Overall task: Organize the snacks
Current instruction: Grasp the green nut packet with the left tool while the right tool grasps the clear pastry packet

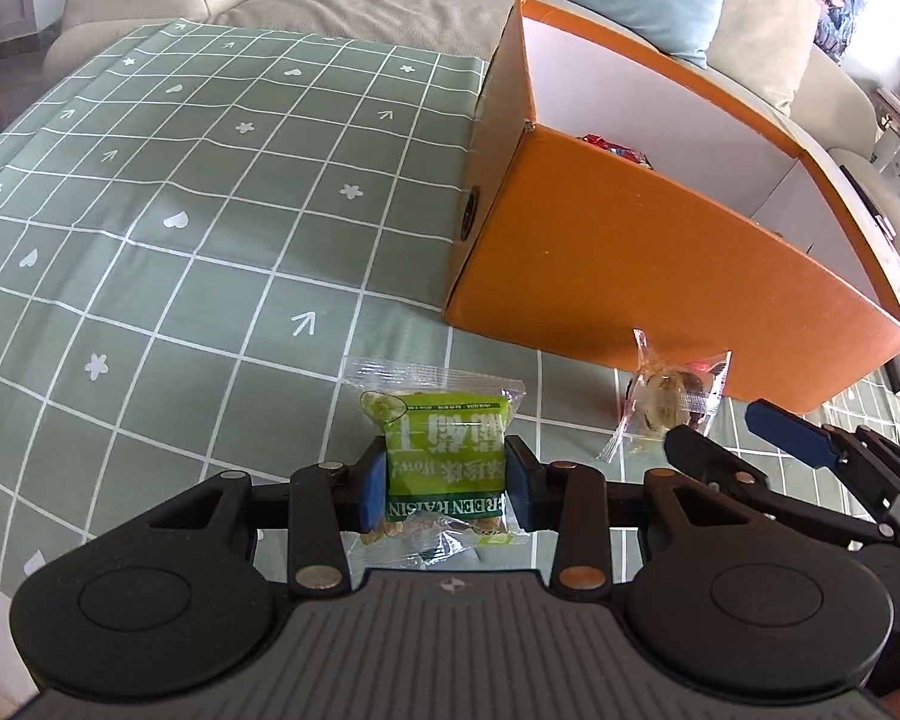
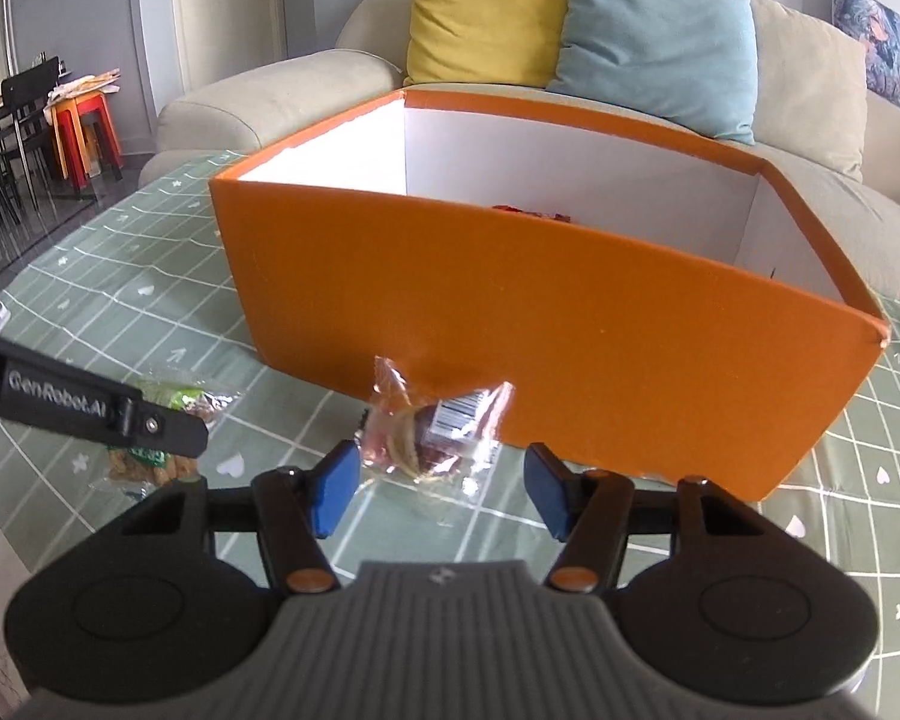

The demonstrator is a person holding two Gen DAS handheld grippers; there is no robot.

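Left tongs (image 1: 446, 483) are clamped on a green raisin pack (image 1: 444, 453), their blue pads pressing its two sides, the pack's far end resting on or just over the surface (image 1: 180, 252); which, I cannot tell. Right tongs (image 2: 439, 483) stand open with nothing pressed between the pads, just short of a clear snack bag (image 2: 435, 429) that lies on the surface close against the box. Going by size: a beige sofa (image 2: 258, 102) runs behind everything, carrying a yellow cushion (image 2: 486, 12) and a blue cushion (image 2: 654, 36) side by side. In front of it the surface wears a green checked cloth with white hearts, flowers and arrows. On that cloth sits an orange box (image 2: 540, 324), open at the top and white inside, with a red wrapper (image 1: 618, 151) just showing above its near wall. The clear bag holds pale and dark pieces and shows a barcode label. In the right wrist view the green pack (image 2: 180, 402) lies to the left of the clear bag, half hidden by the left tongs' black arm.
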